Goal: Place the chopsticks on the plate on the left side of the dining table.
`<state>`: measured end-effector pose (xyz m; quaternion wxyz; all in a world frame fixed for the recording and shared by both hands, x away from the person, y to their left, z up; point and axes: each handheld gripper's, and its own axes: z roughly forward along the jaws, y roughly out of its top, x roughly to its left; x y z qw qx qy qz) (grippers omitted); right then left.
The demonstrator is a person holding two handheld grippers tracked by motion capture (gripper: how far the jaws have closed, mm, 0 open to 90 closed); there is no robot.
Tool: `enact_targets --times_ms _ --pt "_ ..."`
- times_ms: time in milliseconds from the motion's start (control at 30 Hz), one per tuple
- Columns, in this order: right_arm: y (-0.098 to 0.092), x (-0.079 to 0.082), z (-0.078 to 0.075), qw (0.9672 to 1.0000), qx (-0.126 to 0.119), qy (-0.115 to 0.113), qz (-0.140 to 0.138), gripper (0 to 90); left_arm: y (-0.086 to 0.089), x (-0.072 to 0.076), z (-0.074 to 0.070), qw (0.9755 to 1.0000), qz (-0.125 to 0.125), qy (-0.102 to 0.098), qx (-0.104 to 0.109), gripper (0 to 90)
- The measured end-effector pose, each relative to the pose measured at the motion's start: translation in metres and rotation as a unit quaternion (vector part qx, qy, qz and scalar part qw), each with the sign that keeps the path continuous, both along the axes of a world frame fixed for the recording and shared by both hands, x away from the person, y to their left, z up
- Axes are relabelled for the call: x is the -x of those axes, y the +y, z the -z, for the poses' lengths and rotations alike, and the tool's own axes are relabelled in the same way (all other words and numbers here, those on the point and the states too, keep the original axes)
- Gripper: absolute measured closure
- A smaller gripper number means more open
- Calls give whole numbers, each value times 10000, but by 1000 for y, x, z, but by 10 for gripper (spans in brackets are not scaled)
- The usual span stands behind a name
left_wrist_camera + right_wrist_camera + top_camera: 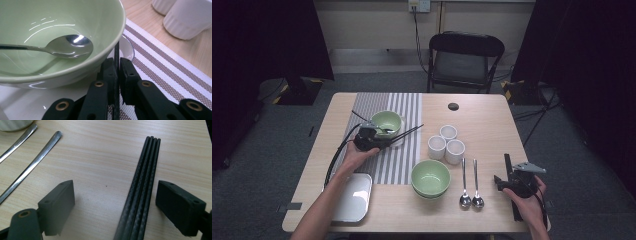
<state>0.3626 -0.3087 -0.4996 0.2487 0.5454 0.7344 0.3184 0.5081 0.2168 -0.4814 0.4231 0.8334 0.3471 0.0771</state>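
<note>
Table setting — chopsticks laid by the pale green ceramic bowl (387, 121).
Left gripper (117, 65) clenched on thin black chopsticks (408, 132), likely to place them on the striped placemat (399, 160); right gripper (115, 202) released, jaws straddling spare black chopsticks (140, 192) — presumably next.

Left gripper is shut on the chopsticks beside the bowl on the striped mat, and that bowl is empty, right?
Not quite. The left gripper is shut on the chopsticks beside the bowl on the striped mat, but that bowl is not empty: a spoon lies in it, as the left gripper view shows.
</note>
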Motion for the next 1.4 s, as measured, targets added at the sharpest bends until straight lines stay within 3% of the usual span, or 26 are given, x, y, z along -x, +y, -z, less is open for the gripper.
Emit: enact_targets --times_ms 433,800,1000,1067,1167,1400 --pt "0 0 0 10000 -6 -2 -21 148 -2 3 -4 10000 11 -53 51 813" --pt "0 0 0 10000 -10 9 -24 148 -13 5 -19 9992 285 -81 249 797" --pt "0 -1 0 10000 -10 6 -27 148 -23 1 -12 9994 297 12 165 801" --pt "0 -1 0 10000 -10 7 -29 149 -23 0 -10 9996 246 54 161 801" --pt "0 -1 0 10000 -11 7 -29 148 -22 -1 -7 9998 182 78 -6 800" --pt "0 0 0 10000 -10 9 -24 149 -18 -1 -7 9999 149 74 -44 788"
